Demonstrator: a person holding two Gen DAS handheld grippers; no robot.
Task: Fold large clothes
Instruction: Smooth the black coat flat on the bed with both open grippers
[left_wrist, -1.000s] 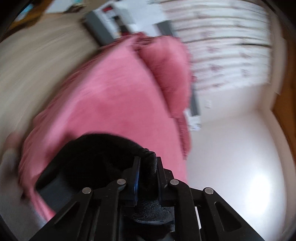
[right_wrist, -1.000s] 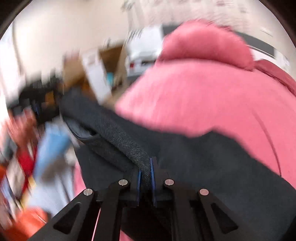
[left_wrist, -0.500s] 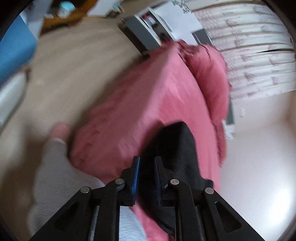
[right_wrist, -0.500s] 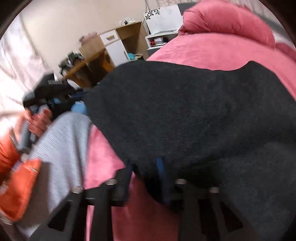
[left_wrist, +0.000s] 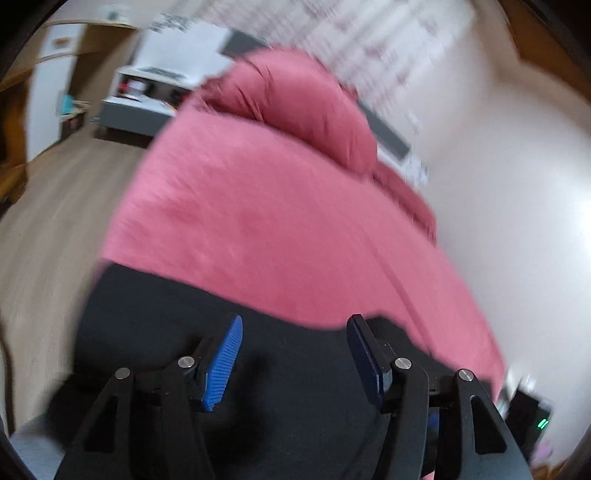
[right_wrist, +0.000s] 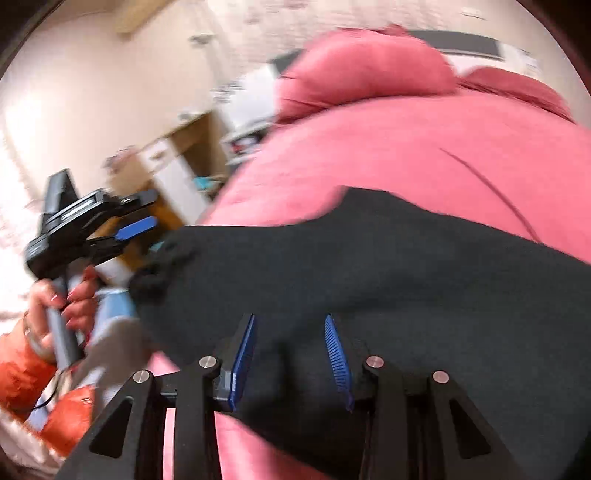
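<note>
Both tongs have released the black garment (left_wrist: 280, 373), left tongs (left_wrist: 295, 360) opening, right tongs (right_wrist: 290, 363) parted, leaving it spread across the lower frame on the pink bed (left_wrist: 266, 221) for folding.

Your black two-finger left gripper (left_wrist: 293, 360) and matching right gripper (right_wrist: 290, 360) carry ribbed blue pads (left_wrist: 223, 365) and silver screws (right_wrist: 207, 362) — your fuzzy orange sleeve (right_wrist: 22, 373) shows too.

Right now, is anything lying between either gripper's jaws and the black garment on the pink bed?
Nothing visible. The black garment lies bare on the pink bedcover, directly under the opening left gripper and the right gripper.
</note>
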